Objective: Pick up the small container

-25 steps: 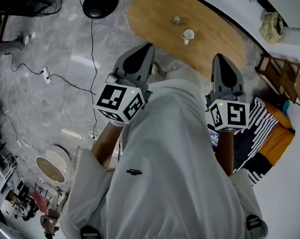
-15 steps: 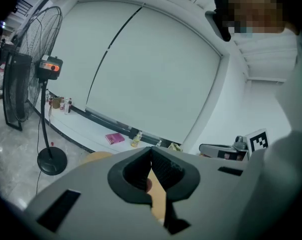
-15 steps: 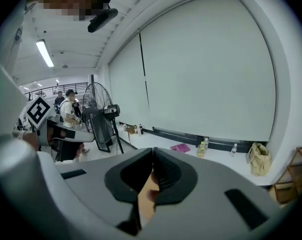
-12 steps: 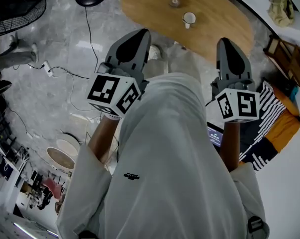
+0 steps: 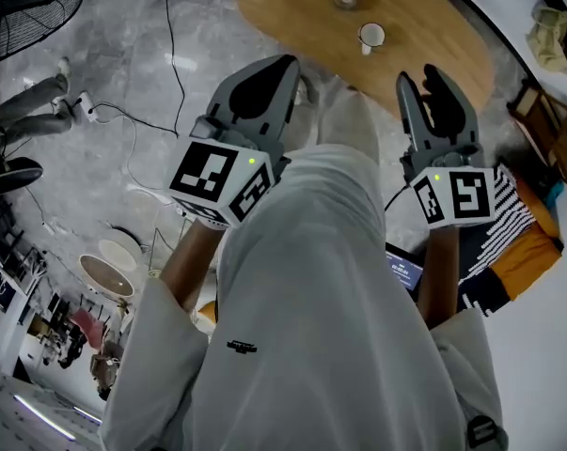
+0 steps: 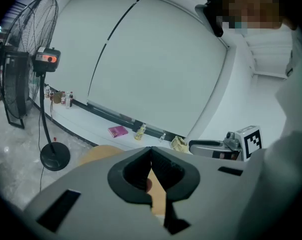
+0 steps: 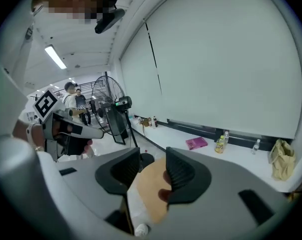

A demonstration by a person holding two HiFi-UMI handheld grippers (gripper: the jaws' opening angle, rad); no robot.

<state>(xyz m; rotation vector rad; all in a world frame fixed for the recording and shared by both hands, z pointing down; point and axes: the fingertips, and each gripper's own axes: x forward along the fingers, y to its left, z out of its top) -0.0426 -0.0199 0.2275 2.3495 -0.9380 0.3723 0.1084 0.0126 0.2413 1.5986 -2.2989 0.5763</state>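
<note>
1. Right gripper (image 5: 420, 81): its fingers, pressed together a second ago, are opening now. Nothing sits between them; only the wooden tabletop (image 5: 292, 12) shows beyond.
2. Left gripper (image 5: 281, 69): fingers closed tip to tip and empty, held about level with the right one.
3. Small container (image 5: 345, 0): I take this to be the little round item standing on the far part of the tabletop, well apart from both grippers. It is too small for me to tell its lid or material.
4. White cup (image 5: 370, 36): near the container, on the side nearer the right gripper.
5. Handling, my judgement: light and rigid, so it is likely to skid or tip on the smooth wood if one finger touches first.
6. Hold, my judgement: straddle it with the right fingers and close low across its side walls, keeping clear of the cup.
</note>
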